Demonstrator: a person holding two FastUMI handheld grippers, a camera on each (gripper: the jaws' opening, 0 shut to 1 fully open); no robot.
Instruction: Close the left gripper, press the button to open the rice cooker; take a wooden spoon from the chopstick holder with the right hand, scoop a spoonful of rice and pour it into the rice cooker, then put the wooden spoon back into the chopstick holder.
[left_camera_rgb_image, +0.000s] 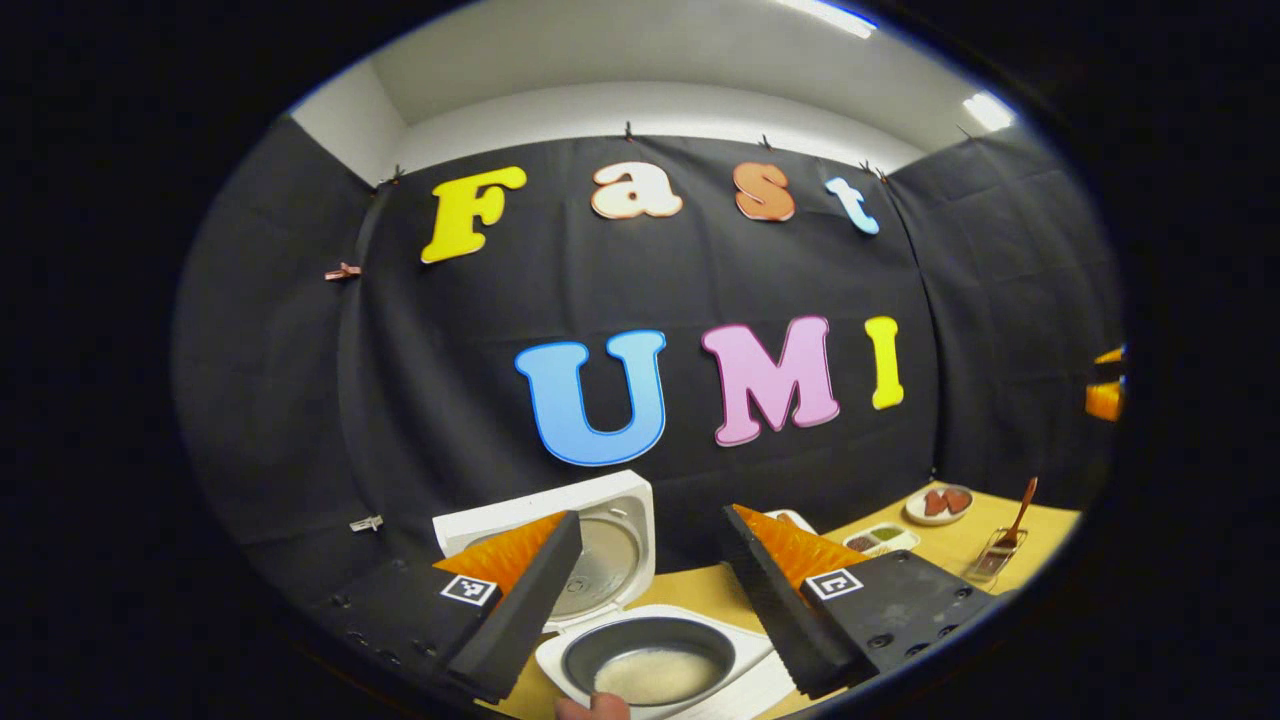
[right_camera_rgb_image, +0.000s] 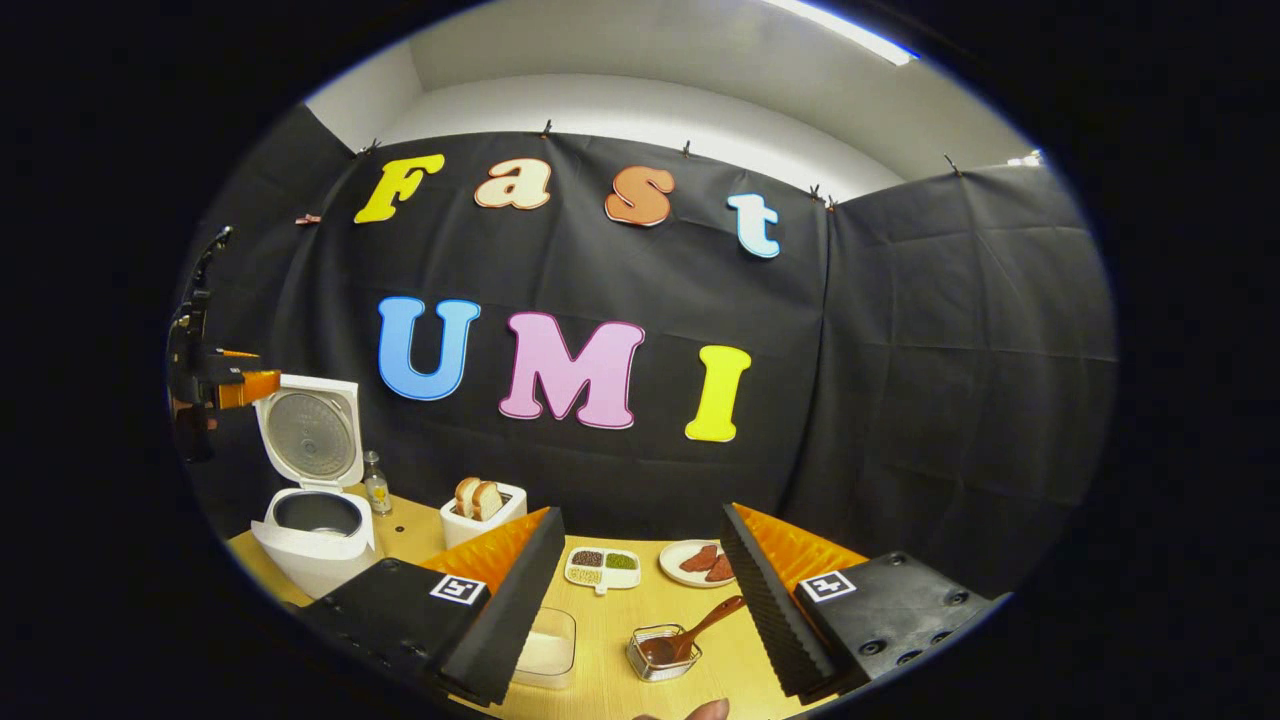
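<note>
Left gripper view: camera looks down over the open rice cooker on the wooden table (left_camera_rgb_image: 700, 590).
Rice cooker (left_camera_rgb_image: 640, 640): white body, standing between and just beyond the left gripper's fingers; lid (left_camera_rgb_image: 590, 540) hinged up and back, its round metal inner face turned toward the camera.
Inner pot (left_camera_rgb_image: 648, 660): dark, round, with a pale layer of rice on the bottom.
Left gripper (left_camera_rgb_image: 650, 600): jaws spread wide, holding nothing; black ribbed fingers backed in orange.
Right gripper (right_camera_rgb_image: 640, 600): jaws spread wide, holding nothing, above the table's near edge.
Rice cooker, right gripper view (right_camera_rgb_image: 315, 530): far left of the table, lid upright.
Other gripper, right gripper view (right_camera_rgb_image: 215, 385): black and orange, seen far off to the left, above and beside the raised lid.
Chopstick holder (right_camera_rgb_image: 662, 650): small clear-walled square holder with a metal rim, between the right gripper's fingers.
Wooden spoon (right_camera_rgb_image: 695, 632): reddish brown; bowl end down in the holder, handle leaning up and to the right, long axis tilted.
Wooden spoon, left gripper view (left_camera_rgb_image: 1015, 520): handle pointing up, slightly right, from the holder at far right.
Rice container (right_camera_rgb_image: 545, 645): clear, shallow, white grains inside, just left of the holder.
Writing: square black-and-white marker tags on each finger; nothing readable.
Thumb tip (left_camera_rgb_image: 592, 708): at the bottom edge, near the pot rim.
</note>
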